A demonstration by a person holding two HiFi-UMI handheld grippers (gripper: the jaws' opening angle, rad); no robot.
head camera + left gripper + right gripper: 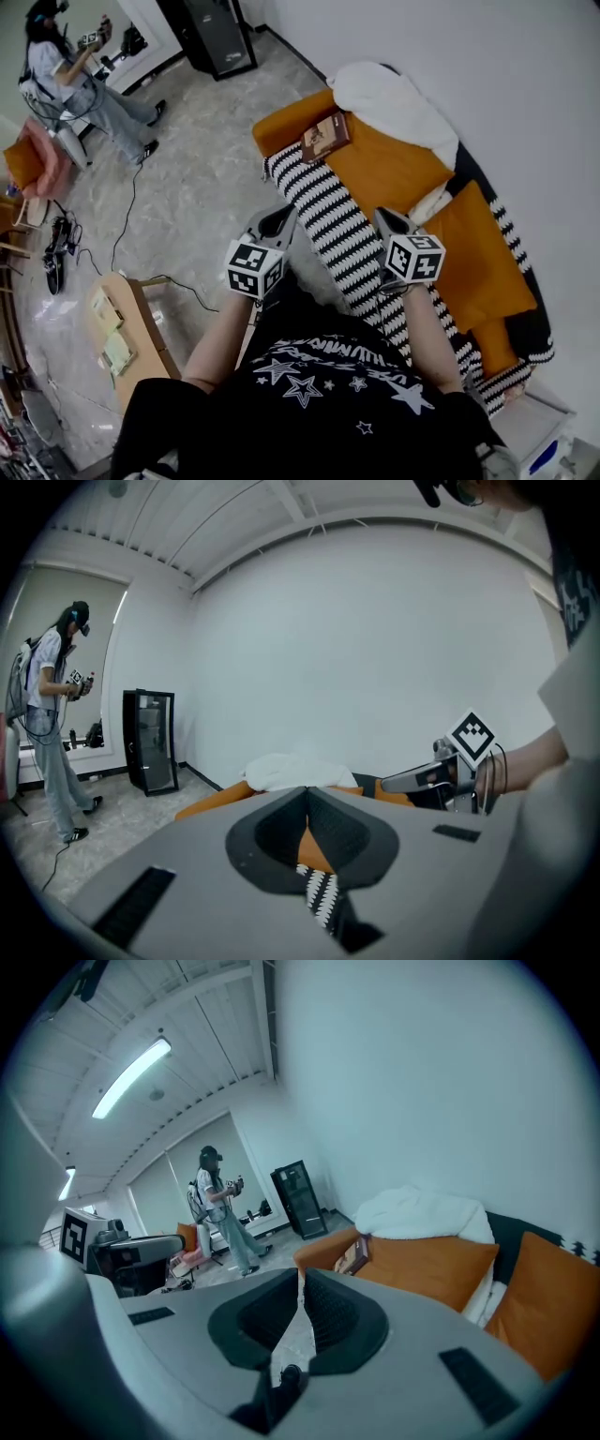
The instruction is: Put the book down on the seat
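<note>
A brown book (325, 136) lies flat on the orange seat (384, 169) of the sofa, at its far end next to a white blanket (398, 103). In the right gripper view the book (354, 1255) shows small beyond the jaws. My left gripper (281, 217) and right gripper (386, 217) are held side by side above the sofa's striped front edge, well short of the book. Both are shut with nothing between their jaws, as the left gripper (307, 794) and the right gripper (300, 1274) show in their own views.
A black-and-white striped cover (328, 225) runs along the sofa front. Orange cushions (473, 253) lean at the right. A black cabinet (211, 33) stands at the back. Another person (75, 80) stands far left beside a pink chair (37, 164). A wooden side table (117, 333) is at my left.
</note>
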